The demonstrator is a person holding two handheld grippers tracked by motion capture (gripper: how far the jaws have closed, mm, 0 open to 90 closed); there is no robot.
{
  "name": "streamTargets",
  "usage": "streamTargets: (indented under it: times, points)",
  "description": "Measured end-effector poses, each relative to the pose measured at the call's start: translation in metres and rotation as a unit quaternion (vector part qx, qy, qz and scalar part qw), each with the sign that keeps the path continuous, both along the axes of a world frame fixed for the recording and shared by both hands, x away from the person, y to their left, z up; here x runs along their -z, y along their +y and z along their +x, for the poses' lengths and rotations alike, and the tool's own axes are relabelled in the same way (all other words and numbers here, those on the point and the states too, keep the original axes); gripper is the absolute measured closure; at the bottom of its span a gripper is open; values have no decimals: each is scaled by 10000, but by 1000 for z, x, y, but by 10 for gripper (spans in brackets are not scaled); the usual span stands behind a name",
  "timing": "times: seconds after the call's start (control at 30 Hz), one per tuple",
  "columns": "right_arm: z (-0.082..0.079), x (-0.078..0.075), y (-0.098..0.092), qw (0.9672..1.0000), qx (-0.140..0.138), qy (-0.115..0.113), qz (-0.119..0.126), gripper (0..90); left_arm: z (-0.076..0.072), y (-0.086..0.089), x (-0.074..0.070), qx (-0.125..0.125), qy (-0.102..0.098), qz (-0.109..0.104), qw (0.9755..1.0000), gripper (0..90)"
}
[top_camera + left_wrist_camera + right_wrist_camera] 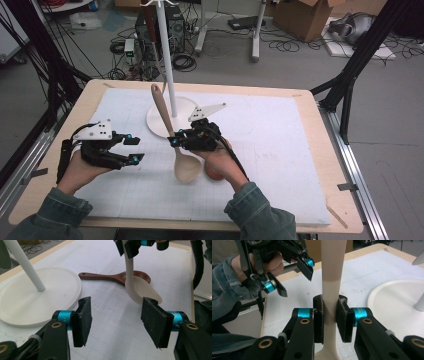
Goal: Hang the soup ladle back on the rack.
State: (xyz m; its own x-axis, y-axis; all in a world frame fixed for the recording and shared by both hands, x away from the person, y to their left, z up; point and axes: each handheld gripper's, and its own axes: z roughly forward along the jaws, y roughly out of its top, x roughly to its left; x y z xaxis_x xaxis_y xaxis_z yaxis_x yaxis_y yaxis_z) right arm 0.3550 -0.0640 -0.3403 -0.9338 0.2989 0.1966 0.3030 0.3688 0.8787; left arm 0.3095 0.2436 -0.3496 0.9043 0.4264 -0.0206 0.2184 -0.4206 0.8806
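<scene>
— Over the white mat, near its middle: right gripper clamped on the pale wooden spoon. Pads pressed flat against both sides of the handle, as seen from the right gripper view. Handle up and leaning away toward the far edge, bowl down, hanging close above the mat.

— And the left gripper?

— Left of the spoon, well apart from it, held in the left hand over the mat's near left part. Jaws spread, nothing between the pads; bare mat in the gap, seen from the left gripper view. Aimed toward the spoon's bowl.

— Anything else lying close?

— A dark brown spoon, flat on the mat just behind the pale bowl, handle pointing toward the round white base. Partly covered by the pale spoon in the left gripper view; in the high view, a reddish bit peeking out beside the right hand.

— And the base itself?

— Set on the far half of the mat, with a white pole rising straight from it. Pale spoon's handle crossing in front of the base in the high view; touching or apart, impossible to tell. Mat resting on a light wooden table.
</scene>
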Motion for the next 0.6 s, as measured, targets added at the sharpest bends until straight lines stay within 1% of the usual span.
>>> streamTargets:
  times: [0.1,0.17,0.33,0.4,0.6]
  points:
    - [-1,0,2,10000,47,-24,-59,784,0,-2,-1,-1,6,-48,10000,420]
    - [-2,2,4,9999,24,-53,-93,783,1,-5,-4,20,27,-82,10000,424]
    - [-6,6,11,9999,-22,-66,-119,783,4,-13,-19,74,-14,-181,9998,444]
    - [-8,9,13,9999,-33,-46,-136,783,6,-15,-27,64,-18,-227,9997,452]
    - [-14,16,19,9999,-87,-43,-136,783,11,-20,-42,19,-21,-383,9993,479]
